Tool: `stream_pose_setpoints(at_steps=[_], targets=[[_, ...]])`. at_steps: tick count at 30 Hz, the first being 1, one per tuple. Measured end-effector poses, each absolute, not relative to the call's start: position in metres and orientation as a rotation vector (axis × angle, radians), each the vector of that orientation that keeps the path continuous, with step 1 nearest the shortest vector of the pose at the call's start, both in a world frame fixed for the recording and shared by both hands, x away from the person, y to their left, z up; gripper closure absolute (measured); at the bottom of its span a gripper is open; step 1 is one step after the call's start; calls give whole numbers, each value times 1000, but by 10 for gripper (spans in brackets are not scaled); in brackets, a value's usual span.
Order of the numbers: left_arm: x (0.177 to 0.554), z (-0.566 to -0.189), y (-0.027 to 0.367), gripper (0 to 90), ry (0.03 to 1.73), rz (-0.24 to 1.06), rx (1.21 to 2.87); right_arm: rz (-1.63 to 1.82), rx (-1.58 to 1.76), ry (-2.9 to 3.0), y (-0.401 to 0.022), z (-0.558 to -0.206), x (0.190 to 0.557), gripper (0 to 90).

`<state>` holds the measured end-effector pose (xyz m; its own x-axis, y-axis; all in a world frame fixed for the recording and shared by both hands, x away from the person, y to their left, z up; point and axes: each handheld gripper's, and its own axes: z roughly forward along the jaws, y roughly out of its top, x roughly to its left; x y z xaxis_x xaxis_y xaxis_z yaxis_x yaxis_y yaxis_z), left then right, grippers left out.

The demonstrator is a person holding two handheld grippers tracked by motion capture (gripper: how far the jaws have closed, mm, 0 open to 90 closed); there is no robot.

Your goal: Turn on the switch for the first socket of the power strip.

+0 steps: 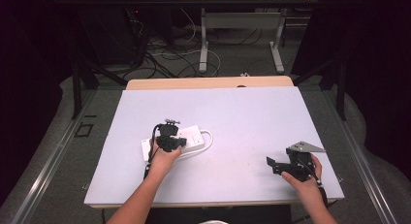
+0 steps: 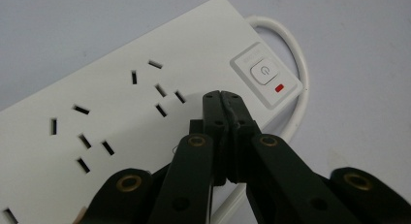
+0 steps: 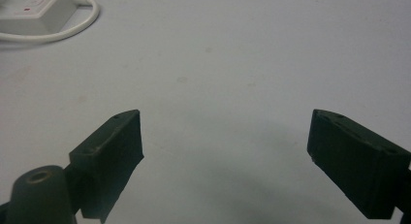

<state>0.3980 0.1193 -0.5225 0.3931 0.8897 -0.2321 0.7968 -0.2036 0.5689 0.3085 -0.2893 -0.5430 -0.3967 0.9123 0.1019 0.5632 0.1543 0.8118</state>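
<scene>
A white power strip [image 1: 191, 136] lies left of centre on the pale table, its white cord [image 1: 207, 139] looping at its right end. My left gripper [image 1: 170, 140] hovers over it. In the left gripper view the strip [image 2: 111, 103] shows several sockets, and a white power button [image 2: 264, 71] with a small red light sits near its end. My left gripper [image 2: 222, 95] is shut, its tips pressed together just short of that button, with nothing between them. My right gripper [image 1: 272, 165] rests at the right front of the table, open over bare surface [image 3: 225, 136].
The strip's end [image 3: 34, 13] and cord [image 3: 72, 27] show at the top left of the right gripper view. The table [image 1: 252, 112] is a pale board with a wooden back edge. Beyond it are desk legs [image 1: 203, 44] and floor cables.
</scene>
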Motion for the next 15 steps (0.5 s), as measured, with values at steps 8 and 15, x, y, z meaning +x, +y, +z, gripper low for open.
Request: stream_pose_setpoints(at_steps=[8, 15], targets=[[398, -523, 119, 899, 1433, 215, 2038, 1137, 1410, 2020, -289, -543, 309, 123], [398, -523, 118, 900, 1431, 221, 2048, 1138, 1403, 2020, -289, -543, 309, 123]])
